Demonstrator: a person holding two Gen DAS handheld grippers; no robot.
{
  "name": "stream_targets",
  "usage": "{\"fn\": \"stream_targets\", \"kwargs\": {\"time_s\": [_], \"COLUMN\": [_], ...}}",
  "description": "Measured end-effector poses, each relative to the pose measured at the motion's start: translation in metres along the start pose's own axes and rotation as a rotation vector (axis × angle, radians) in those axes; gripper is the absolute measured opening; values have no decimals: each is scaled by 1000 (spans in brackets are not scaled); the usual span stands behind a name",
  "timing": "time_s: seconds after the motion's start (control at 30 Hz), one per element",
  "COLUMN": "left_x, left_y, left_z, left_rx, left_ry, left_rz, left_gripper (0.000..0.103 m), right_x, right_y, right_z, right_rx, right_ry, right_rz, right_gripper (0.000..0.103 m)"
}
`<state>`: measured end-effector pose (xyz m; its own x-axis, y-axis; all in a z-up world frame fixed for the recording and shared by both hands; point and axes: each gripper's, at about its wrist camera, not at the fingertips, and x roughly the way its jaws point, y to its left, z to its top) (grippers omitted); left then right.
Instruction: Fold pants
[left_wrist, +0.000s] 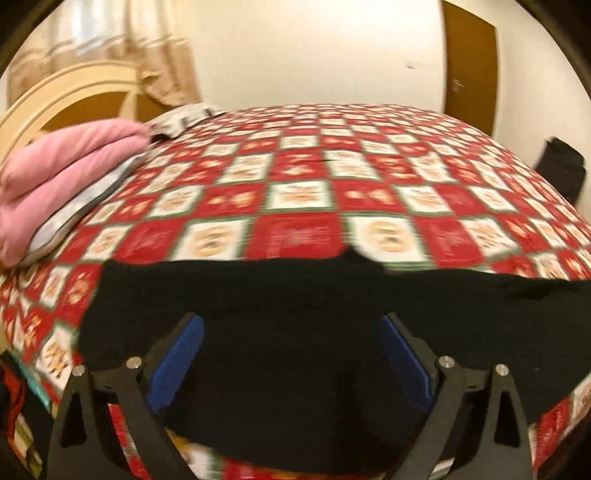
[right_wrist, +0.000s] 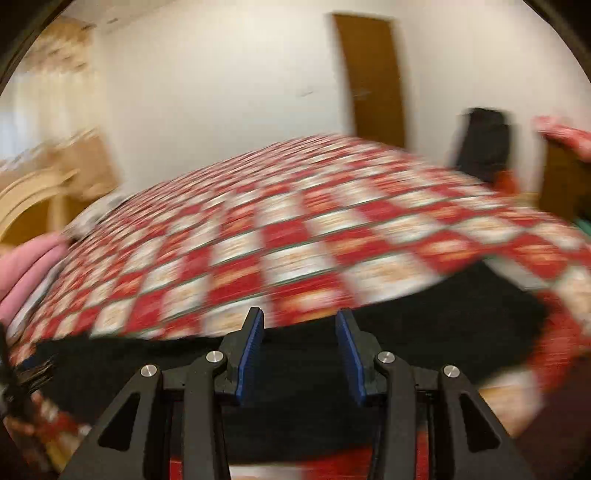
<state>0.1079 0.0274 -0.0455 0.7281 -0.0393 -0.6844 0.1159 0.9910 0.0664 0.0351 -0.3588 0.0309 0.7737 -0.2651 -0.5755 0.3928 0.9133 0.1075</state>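
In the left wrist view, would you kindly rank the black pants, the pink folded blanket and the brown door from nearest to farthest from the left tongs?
1. Black pants: directly beneath the left tongs.
2. Pink folded blanket: left, by the headboard.
3. Brown door: upper right, beyond the bed.

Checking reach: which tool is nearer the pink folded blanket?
Left. From the left tool the pink folded blanket looms large at upper left; from the right tool it barely shows at the frame's left edge.
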Motion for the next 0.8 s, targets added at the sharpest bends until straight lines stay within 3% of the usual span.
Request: {"fn": "stream_targets", "kwargs": {"time_s": [0.07, 0.13, 0.2, 0.3, 0.43, 0.5, 0.67, 0.8], "left_x": [0, -1, -4, -7, -7, -6, -5, -3], "left_y": [-15, -23, -32, -38, -40, -40, -38, -34], "left_z": [1, -2, -5, -8, -14, -16, -17, -18], "left_rx": [14, 18, 27, 37, 26, 17, 14, 2], "left_ry": [11, 23, 34, 22, 46, 58, 62, 72], "left_rz": [-36, -64, -87, -74, -69, -71, -70, -78], "left_gripper": [98, 98, 98, 98, 98, 98, 98, 98], "right_x": [-20, -37, -46, -34, -4, -4, -2, 8], "right_y": [-49, -100, -137, -169, -180, -178, -146, -129], "right_z": [10, 14, 13, 10, -8, -17, -17, -16], "right_rx": [97, 229, 346, 408, 423, 414, 329, 290], "right_ry": [-53, -121, -167, -145, -63, -78, -39, -4], "right_rz": [-85, -167, -174, -155, -137, -145, -148, -91], "right_gripper": [49, 74, 75, 75, 75, 75, 75, 70]}}
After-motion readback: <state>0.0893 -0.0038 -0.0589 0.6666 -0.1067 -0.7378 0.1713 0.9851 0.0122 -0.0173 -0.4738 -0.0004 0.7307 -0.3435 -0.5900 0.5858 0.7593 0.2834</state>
